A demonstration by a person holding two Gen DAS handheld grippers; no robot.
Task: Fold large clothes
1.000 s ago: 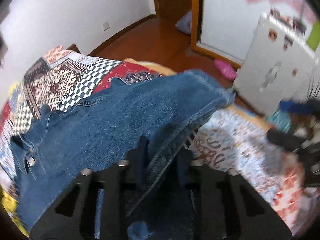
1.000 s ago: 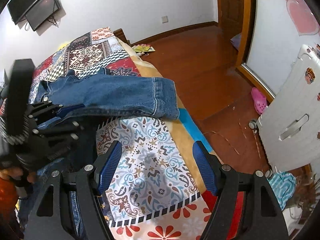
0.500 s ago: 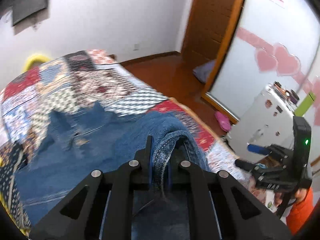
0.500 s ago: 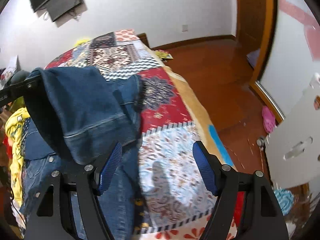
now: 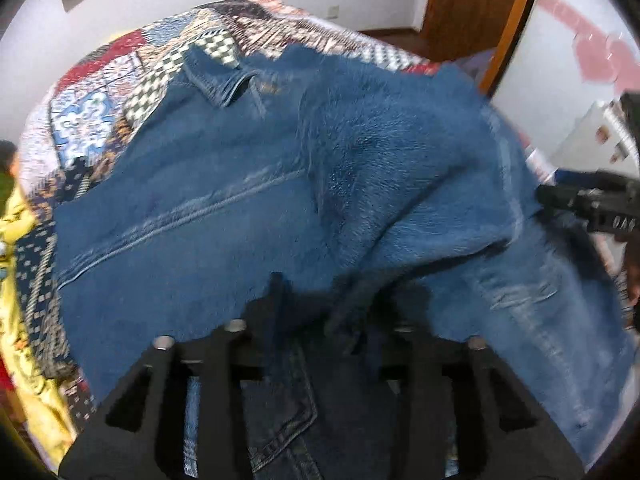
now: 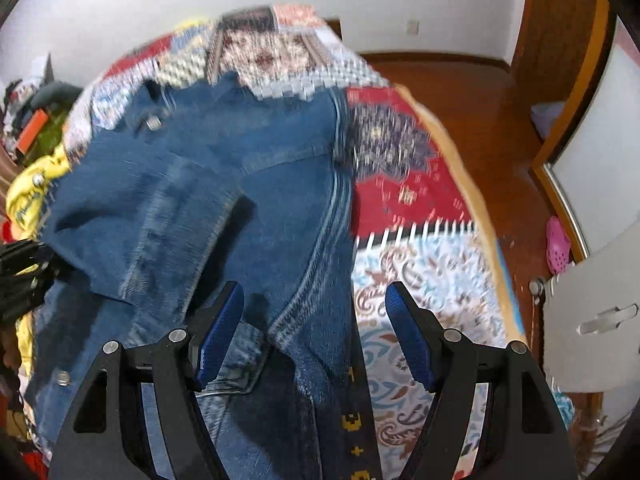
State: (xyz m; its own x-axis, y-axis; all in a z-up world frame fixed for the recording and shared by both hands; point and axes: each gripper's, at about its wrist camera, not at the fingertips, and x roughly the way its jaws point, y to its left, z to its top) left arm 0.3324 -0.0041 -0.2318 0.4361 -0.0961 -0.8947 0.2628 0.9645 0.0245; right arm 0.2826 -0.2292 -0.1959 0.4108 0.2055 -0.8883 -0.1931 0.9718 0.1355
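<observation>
Denim jacket on patchwork bed, fold between opening left tool

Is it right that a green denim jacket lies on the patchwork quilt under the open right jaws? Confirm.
Not quite: the denim jacket is blue, not green, as the right wrist view shows. The rest holds: it lies on the patchwork quilt, and the right gripper has its jaws open above it.

You will find almost no legible writing here. Only the right gripper, at the edge of your left wrist view, carries pale characters on its black body, too blurred to read; the denim jacket shows no readable label.
</observation>
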